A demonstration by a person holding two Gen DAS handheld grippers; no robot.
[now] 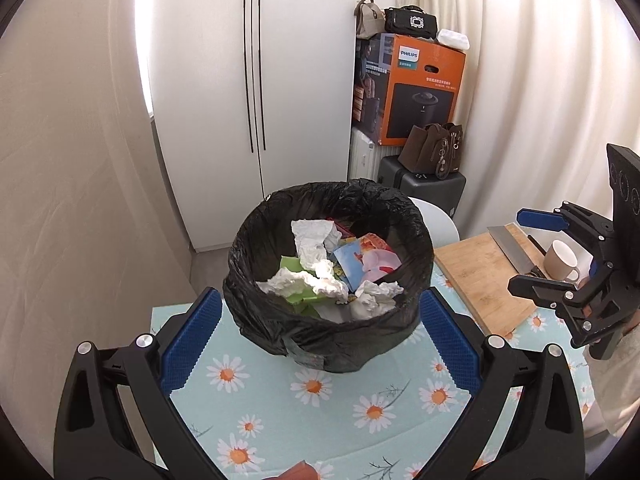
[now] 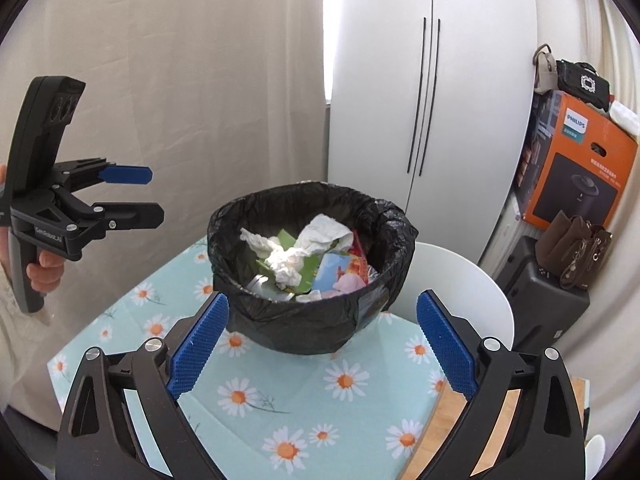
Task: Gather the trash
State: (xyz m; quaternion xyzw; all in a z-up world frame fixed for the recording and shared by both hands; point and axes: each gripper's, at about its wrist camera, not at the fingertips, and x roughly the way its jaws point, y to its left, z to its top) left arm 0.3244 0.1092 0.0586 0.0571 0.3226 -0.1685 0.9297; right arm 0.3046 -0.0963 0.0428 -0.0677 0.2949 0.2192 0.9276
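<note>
Bin (image 1: pixel 328 280) with black liner (image 1: pixel 396 216) sits on the daisy tablecloth (image 1: pixel 312 412), already loaded with tissues (image 1: pixel 312 248) and wrappers (image 1: pixel 360 260), liner folded over the rim so it stays put while filling. Left gripper (image 1: pixel 320 344) is spread wide, empty, fingers flanking the bin base but apart from it, likely lining up to grab bin or liner. Right gripper (image 2: pixel 324 340) is also wide and empty, hovering near the bin front; cutting board (image 1: pixel 480 276) and mug (image 1: pixel 562 260) lie well off to the right.

Cutting board (image 1: pixel 480 276), knife (image 1: pixel 510 246), mug (image 1: pixel 562 262) on daisy tablecloth (image 1: pixel 320 408); orange box (image 1: pixel 420 92) behind.
</note>
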